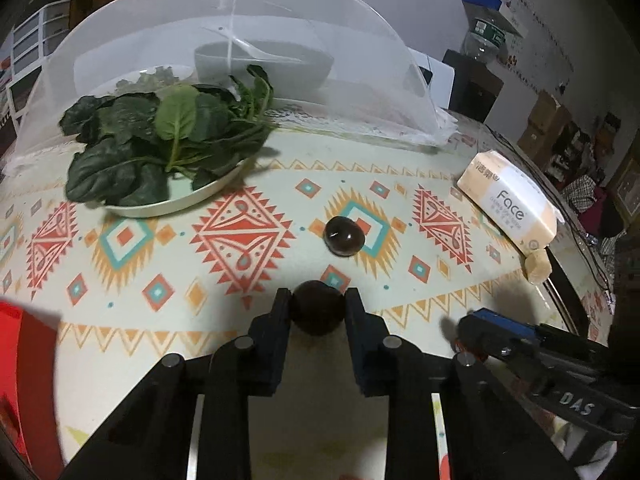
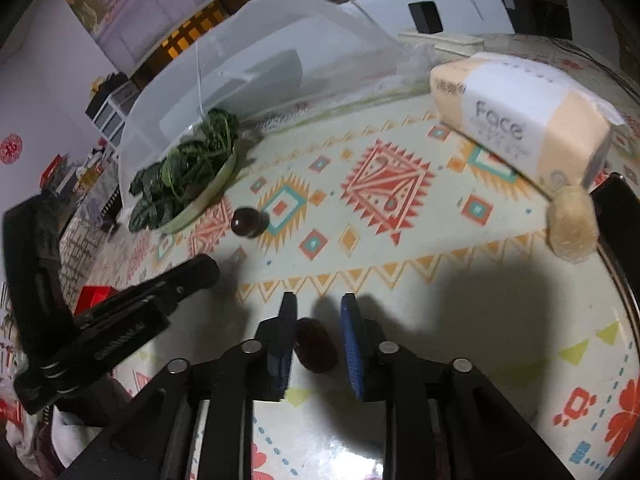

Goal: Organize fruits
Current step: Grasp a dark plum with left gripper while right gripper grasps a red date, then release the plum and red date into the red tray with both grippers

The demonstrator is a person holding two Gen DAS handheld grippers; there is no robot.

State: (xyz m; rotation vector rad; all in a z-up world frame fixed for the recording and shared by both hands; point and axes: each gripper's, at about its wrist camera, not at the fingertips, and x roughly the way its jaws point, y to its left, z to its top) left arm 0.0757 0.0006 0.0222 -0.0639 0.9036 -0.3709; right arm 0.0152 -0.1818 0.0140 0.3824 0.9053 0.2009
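Observation:
My left gripper is shut on a dark round fruit just above the patterned tablecloth. A second dark glossy fruit lies on the cloth beyond it, and also shows in the right wrist view. My right gripper is open, its fingers on either side of a dark red oblong fruit that lies on the cloth, closer to the left finger. The right gripper also shows in the left wrist view.
A plate of green leaves sits at the back left in front of a white mesh food cover. A Face tissue pack and a beige block lie at the right. A red object is at the left edge.

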